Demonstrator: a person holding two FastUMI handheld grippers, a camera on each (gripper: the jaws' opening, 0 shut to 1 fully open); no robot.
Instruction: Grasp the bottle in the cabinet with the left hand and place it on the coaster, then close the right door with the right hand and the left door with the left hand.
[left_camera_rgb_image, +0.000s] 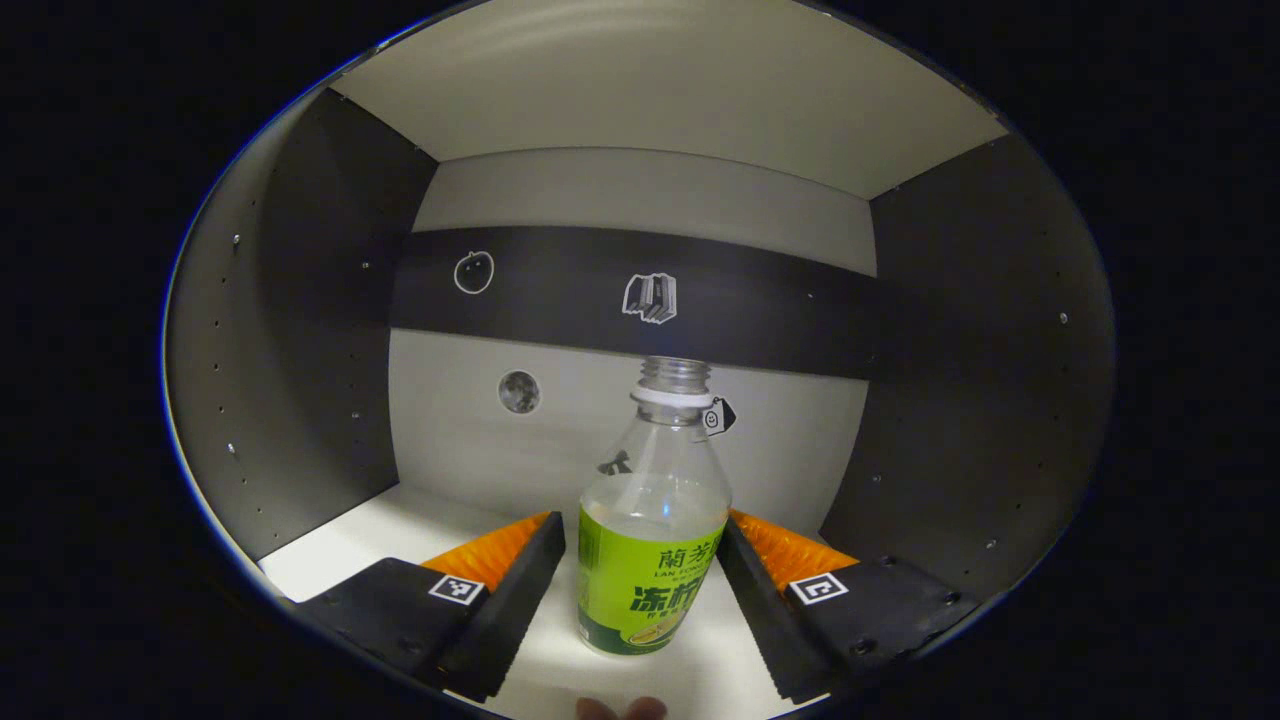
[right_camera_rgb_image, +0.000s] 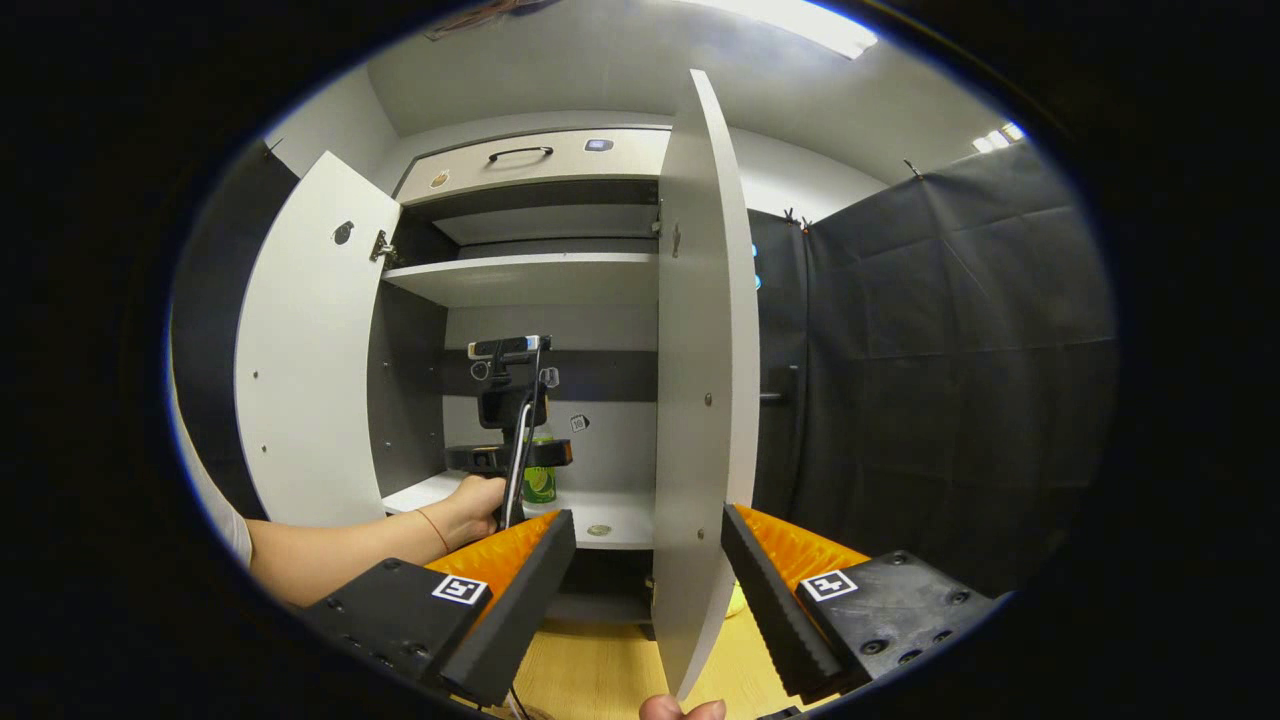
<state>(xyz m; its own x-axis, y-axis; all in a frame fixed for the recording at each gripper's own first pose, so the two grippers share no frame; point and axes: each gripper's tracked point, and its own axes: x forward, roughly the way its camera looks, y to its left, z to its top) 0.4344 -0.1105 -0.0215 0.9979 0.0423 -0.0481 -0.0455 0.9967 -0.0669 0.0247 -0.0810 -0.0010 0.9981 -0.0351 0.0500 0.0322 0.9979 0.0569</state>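
A clear bottle (left_camera_rgb_image: 652, 520) with a green label and no cap stands upright on the white cabinet shelf (left_camera_rgb_image: 340, 545). My left gripper (left_camera_rgb_image: 640, 590) is open, one finger close on each side of the bottle's lower body. In the right gripper view, a hand holds the left gripper (right_camera_rgb_image: 508, 455) inside the cabinet at the bottle (right_camera_rgb_image: 540, 483). Both doors stand open: the left door (right_camera_rgb_image: 310, 350) swung wide, the right door (right_camera_rgb_image: 700, 380) seen edge-on. My right gripper (right_camera_rgb_image: 645, 590) is open, and the right door's edge lines up between its fingers, a little beyond them.
Dark side walls (left_camera_rgb_image: 330, 300) and a back panel (left_camera_rgb_image: 640, 290) close in the compartment. An upper shelf (right_camera_rgb_image: 520, 275) and a drawer with a handle (right_camera_rgb_image: 520, 153) sit above. A small round thing (right_camera_rgb_image: 598, 530) lies on the shelf front. A wooden surface (right_camera_rgb_image: 600, 680) lies below.
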